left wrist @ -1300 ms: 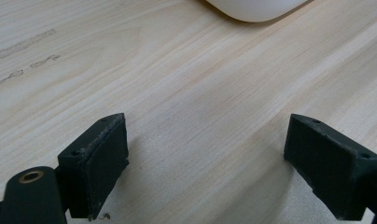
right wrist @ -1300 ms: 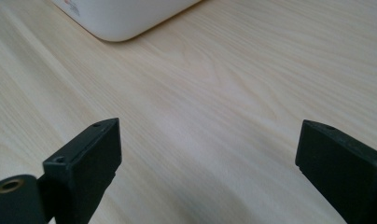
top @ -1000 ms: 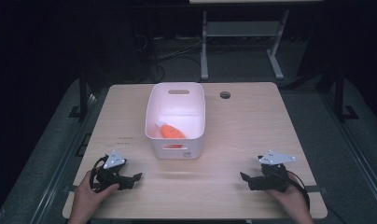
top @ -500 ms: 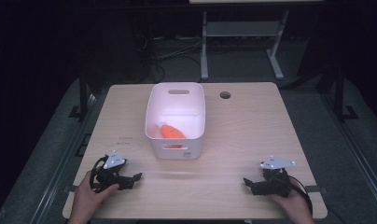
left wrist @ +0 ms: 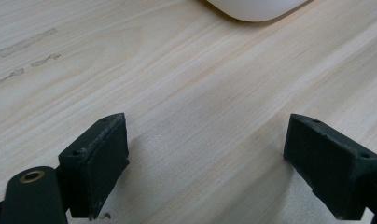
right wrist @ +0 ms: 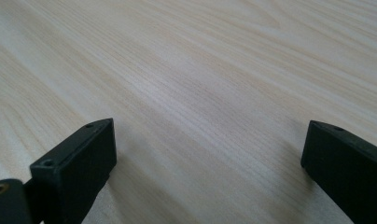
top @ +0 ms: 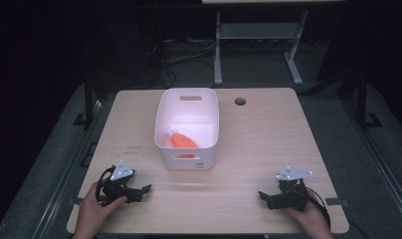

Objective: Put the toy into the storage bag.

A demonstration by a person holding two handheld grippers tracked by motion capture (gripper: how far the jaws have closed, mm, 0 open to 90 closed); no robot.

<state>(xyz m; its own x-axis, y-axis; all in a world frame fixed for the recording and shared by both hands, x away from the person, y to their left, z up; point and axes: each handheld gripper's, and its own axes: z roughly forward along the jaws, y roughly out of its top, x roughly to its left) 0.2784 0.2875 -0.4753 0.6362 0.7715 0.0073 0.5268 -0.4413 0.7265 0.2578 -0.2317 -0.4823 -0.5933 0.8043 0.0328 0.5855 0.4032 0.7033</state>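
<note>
A white plastic bin stands at the middle of the wooden table; an orange object lies inside it against the near wall. My left gripper rests on the table near the front left corner, held by a hand, open with nothing between its jaws. In the left gripper view the left gripper shows bare wood between wide-apart pads and the bin's rounded corner at the top. My right gripper rests low at the front right, open and empty; the right gripper looks along bare wood.
A round cable hole sits in the table's far right part. Beyond the table stands a grey metal frame on a dark floor with cables. Faint printed marks lie left of the bin.
The right gripper has slid a little toward the table's front edge and lower. The left gripper has barely moved. The bin and orange object are unchanged.
</note>
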